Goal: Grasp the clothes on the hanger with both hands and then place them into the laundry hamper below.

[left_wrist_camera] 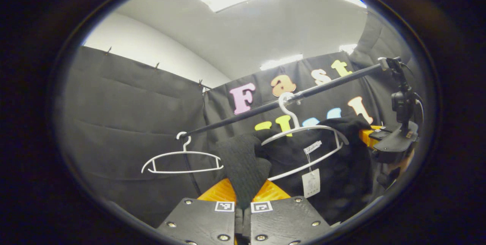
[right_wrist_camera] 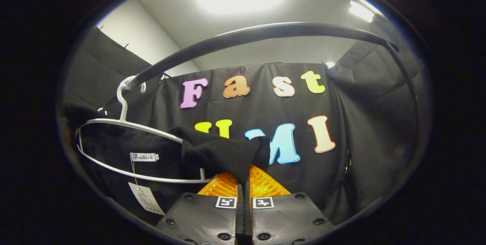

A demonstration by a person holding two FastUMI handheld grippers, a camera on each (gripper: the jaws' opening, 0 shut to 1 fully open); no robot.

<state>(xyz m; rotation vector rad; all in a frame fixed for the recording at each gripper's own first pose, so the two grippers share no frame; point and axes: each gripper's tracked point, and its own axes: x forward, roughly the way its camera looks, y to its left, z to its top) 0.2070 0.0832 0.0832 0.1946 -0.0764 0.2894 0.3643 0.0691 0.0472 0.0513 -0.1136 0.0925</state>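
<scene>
Both tongs, left [left_wrist_camera: 243, 203] and right [right_wrist_camera: 243, 195], are closed, each pinching a fold of the black knitted garment [left_wrist_camera: 326, 169] hanging ahead on the white plastic hanger [left_wrist_camera: 303, 138]; its neck label [right_wrist_camera: 144, 157] reads "Fashion".

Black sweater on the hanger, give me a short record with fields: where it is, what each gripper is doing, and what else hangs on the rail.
garment: black knit sweater with paper tags, on a white hanger
rail: black rod, also carrying an empty white hanger
left gripper: shut on one sweater shoulder
right gripper: shut on the other shoulder
task state: sweater not yet off its hanger
</scene>
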